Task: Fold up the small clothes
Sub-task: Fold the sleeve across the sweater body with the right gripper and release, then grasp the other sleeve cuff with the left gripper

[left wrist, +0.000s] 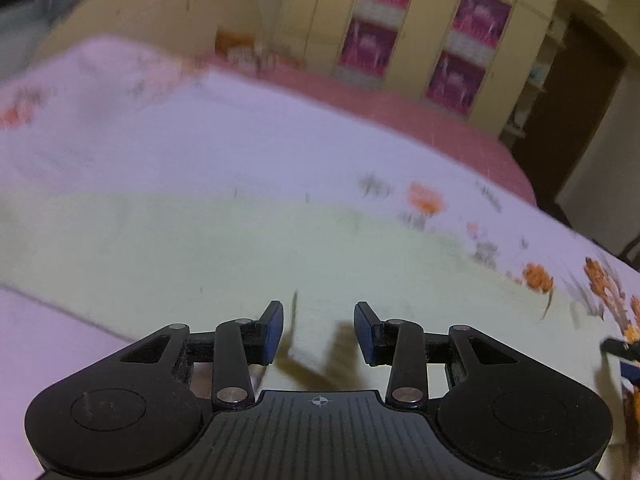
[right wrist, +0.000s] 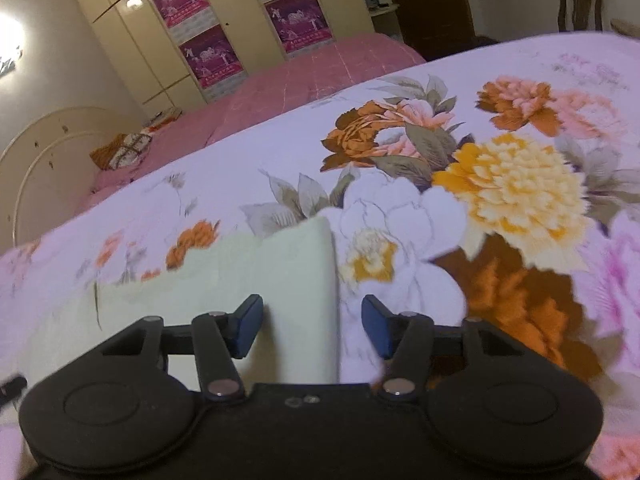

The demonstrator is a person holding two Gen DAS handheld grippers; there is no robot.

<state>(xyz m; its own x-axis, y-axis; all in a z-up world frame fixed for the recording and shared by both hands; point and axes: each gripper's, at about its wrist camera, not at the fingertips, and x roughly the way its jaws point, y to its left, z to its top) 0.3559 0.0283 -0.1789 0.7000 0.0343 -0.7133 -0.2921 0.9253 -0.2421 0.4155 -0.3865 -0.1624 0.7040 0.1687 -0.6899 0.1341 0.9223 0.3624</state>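
Left wrist view: the left gripper is seen at six o'clock, its jaws parted by a moderate gap with nothing pressed between the blue pads. A pale green cloth is spread directly ahead of it, from nine o'clock across the middle towards three o'clock, and a raised corner of the cloth stands in the gap between the fingers without being gripped. The gripper is pitched downward at the cloth. Beyond it, the floral bedsheet is seen, blurred, and at twelve o'clock a cream wardrobe with magenta panels is set against the far wall.

In the right wrist view, the right gripper is held at six o'clock with its jaws wider apart, nothing clamped. The cloth's straight right edge is framed in the gap, so that the left finger lies over the cloth and the right finger over the bare sheet. This gripper is also tilted downward. Large orange and yellow printed flowers are seen at two o'clock, and a pink quilt is laid farther off at eleven o'clock.
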